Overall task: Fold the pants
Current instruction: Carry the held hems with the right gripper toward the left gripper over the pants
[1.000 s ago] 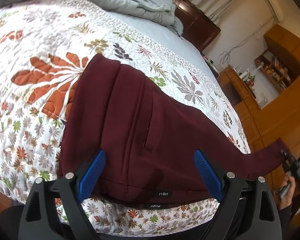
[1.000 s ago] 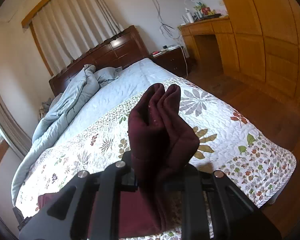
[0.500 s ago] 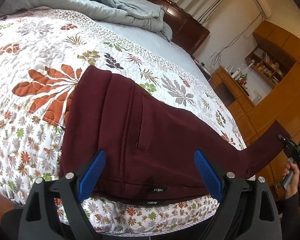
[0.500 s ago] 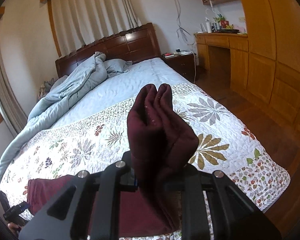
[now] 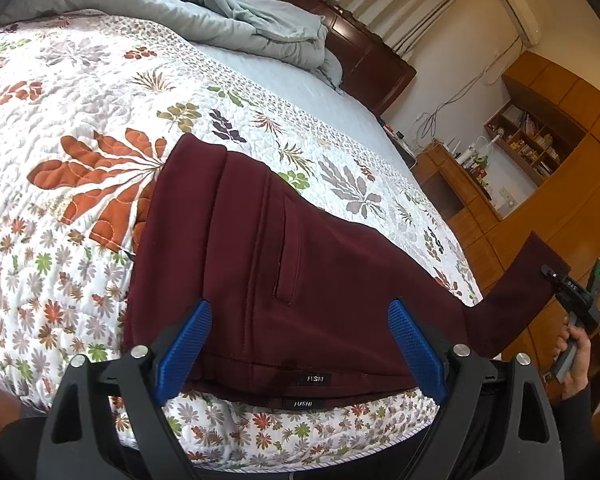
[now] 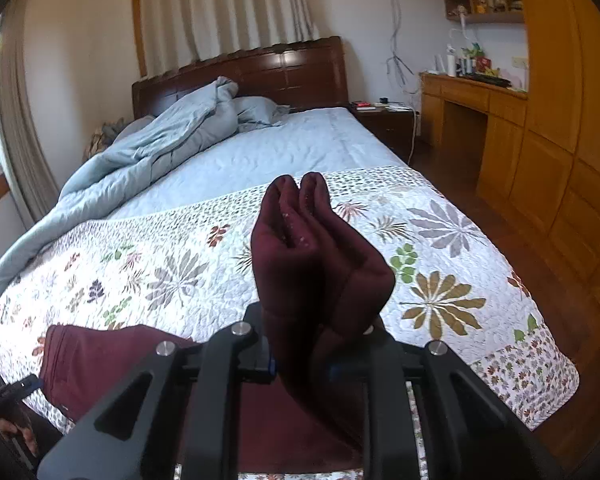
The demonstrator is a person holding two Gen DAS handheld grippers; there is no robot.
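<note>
While the dark maroon, soft-knit pants lie with their waist end flat on the white quilted bedspread with a leaf print, the folding looks only part done. In the left wrist view the two waistband labels sit stacked at 6 o'clock, so the legs seem already laid one over the other lengthwise. The left gripper hangs wide open over the waistband, its blue pads either side of the cloth, holding nothing. The right gripper, seen at 3 o'clock from the left, is clamped on the bunched cuffs, lifting the leg end off the bed's edge. What I judge remains: carrying the cuffs over toward the waist, laying them down, and smoothing. A rumpled grey-blue duvet lies near the headboard at 11 o'clock.
</note>
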